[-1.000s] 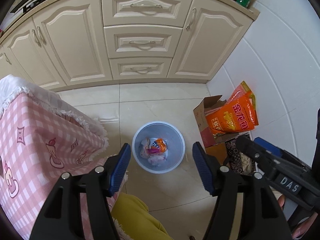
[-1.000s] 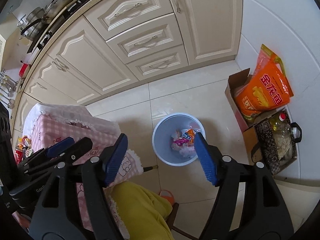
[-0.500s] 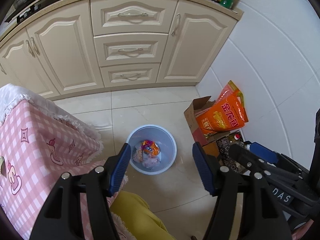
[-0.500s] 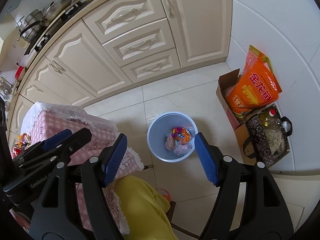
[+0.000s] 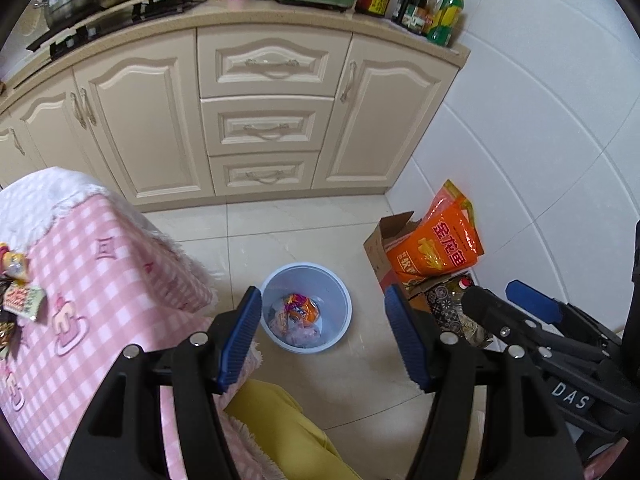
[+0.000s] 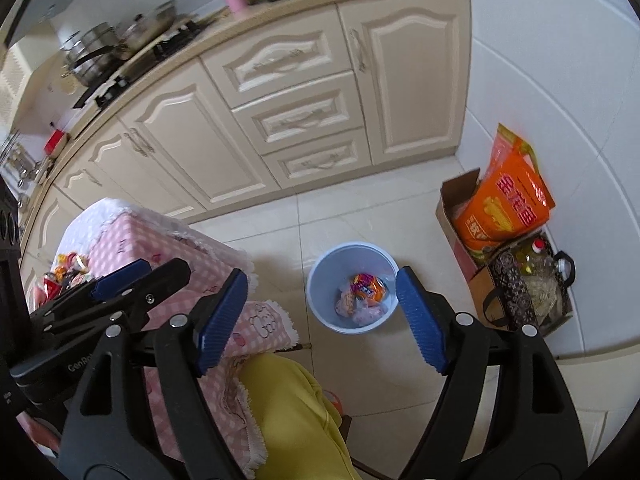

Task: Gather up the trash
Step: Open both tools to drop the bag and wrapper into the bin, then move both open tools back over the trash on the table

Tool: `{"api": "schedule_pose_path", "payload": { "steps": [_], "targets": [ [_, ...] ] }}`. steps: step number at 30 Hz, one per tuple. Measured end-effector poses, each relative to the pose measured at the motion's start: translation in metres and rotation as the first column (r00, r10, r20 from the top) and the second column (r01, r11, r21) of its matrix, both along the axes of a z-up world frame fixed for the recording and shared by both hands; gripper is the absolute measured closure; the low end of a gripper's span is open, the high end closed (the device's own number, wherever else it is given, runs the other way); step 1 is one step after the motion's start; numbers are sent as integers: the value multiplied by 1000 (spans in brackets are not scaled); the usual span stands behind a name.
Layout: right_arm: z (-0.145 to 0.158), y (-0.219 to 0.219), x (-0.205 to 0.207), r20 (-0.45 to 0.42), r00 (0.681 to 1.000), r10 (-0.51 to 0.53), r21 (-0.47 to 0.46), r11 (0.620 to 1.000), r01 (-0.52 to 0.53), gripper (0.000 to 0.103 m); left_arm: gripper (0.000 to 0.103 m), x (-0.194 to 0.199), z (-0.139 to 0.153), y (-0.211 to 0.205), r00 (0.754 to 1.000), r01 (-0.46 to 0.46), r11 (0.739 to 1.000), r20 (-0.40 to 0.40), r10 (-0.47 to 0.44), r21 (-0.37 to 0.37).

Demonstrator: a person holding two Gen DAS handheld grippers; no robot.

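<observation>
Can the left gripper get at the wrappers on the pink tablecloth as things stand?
Probably yes. The left gripper is open and empty, and the wrappers lie uncovered on the pink tablecloth, off to its left, with nothing between. It now points at the floor bin, so it must swing over.

Right gripper (image 6: 320,316), blue-padded, is standing open and empty; its jaws have just been widening. Round pale-blue plastic bin (image 6: 320,276) at twelve o'clock is holding crumpled colourful wrappers (image 6: 366,286).
</observation>
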State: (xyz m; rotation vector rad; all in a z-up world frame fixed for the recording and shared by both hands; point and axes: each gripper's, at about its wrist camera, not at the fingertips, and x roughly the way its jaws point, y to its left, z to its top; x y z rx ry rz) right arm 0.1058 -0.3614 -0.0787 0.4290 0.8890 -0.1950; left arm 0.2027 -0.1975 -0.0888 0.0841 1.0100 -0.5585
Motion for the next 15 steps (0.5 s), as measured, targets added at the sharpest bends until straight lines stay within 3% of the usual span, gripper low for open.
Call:
{"api": "schedule_pose_path", "payload": {
  "steps": [15],
  "targets": [
    [37,75,-21,85,989,121,-68,991,-116,23,39,-29,29,99,997,-78,991,15,80,-112]
  ]
}}
